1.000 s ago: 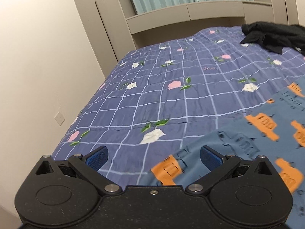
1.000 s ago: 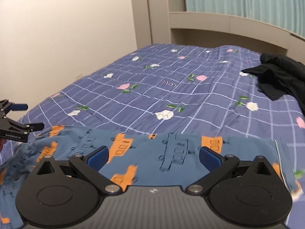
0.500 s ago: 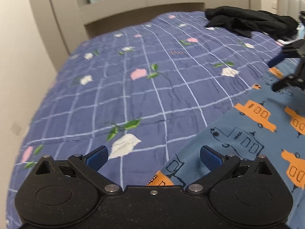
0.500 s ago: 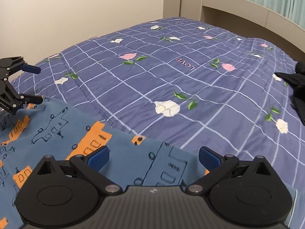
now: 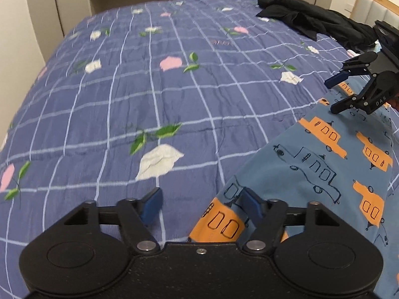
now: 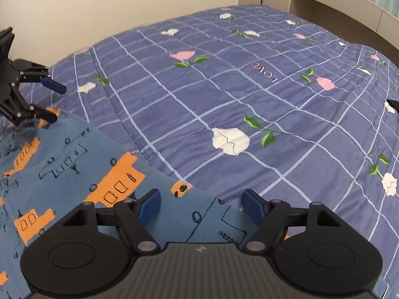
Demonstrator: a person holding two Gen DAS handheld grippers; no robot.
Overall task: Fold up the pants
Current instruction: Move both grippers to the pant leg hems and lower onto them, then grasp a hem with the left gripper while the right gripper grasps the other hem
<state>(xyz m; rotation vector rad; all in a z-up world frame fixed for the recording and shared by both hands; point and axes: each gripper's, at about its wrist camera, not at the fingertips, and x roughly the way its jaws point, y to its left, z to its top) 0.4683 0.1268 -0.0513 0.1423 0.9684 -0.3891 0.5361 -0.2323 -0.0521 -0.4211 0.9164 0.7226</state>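
Pants [image 5: 311,164] of thin blue cotton, printed with orange and outlined cars, lie spread flat on the purple checked floral bedspread [image 5: 154,94], near its front edge, while a heap of black clothing [image 5: 306,20] sits well apart toward the far side. Left gripper [image 5: 199,205] straddles one end of the fabric's edge and its jaws are closing, the cloth between them but not yet pinched. Right gripper [image 6: 200,204] does the same at the other end, jaws closing over the hem with nothing clamped so far. Such cloth looks light, limp and apt to sag, so I would take it at the two corners of that edge, pinching both layers together
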